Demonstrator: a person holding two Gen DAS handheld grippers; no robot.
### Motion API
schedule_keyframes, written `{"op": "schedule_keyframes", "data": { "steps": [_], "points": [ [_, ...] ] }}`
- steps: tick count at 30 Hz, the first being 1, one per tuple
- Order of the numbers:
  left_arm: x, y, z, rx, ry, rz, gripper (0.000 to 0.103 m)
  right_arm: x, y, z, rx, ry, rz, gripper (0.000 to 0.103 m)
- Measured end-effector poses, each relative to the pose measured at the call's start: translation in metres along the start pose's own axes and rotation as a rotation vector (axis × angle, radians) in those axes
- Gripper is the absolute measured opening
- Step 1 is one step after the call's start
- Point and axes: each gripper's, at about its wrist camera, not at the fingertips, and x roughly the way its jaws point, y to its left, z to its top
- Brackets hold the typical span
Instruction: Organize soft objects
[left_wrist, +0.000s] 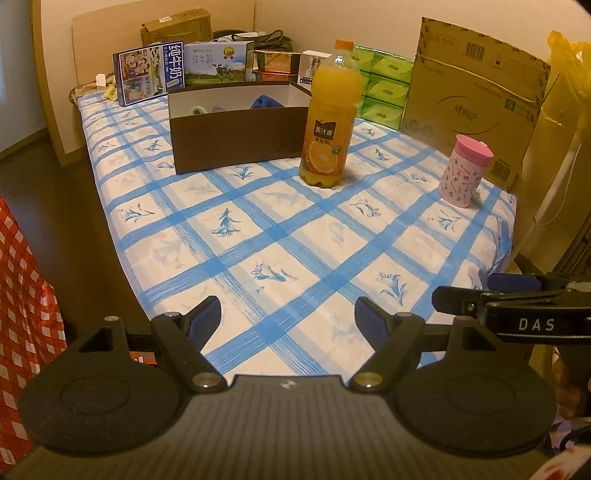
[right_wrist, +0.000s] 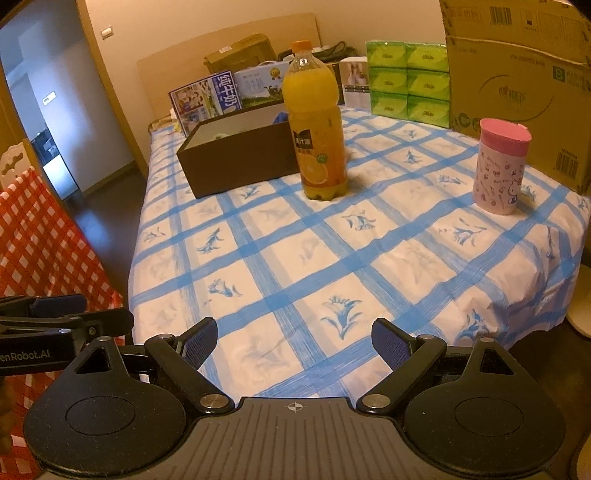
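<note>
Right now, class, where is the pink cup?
In both views the pink cup stands far right on the checked cloth, before the big carton, right of the juice bottle.

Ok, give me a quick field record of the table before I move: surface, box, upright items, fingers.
surface: table with blue checked cloth
box: dark open box, far left; blue soft item inside
bottle: orange juice bottle, upright beside the box
cup: pink lidded cup, upright, right side
left gripper: fingers open, empty
right gripper: fingers open, empty

Blue-checked tablecloth (left_wrist: 280, 236) carries brown box (left_wrist: 236, 140), juice bottle (left_wrist: 330, 114), pink cup (left_wrist: 463, 171), cartons behind.
</note>
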Motion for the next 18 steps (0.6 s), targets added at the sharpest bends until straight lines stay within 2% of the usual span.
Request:
{"op": "schedule_keyframes", "data": {
  "steps": [18],
  "points": [
    [0.0021, -0.0008, -0.0006, 0.000, 0.004, 0.001, 0.078, 0.0004, -0.0008, 0.0001, -0.001, 0.001, 0.000, 0.090]
  ]
}}
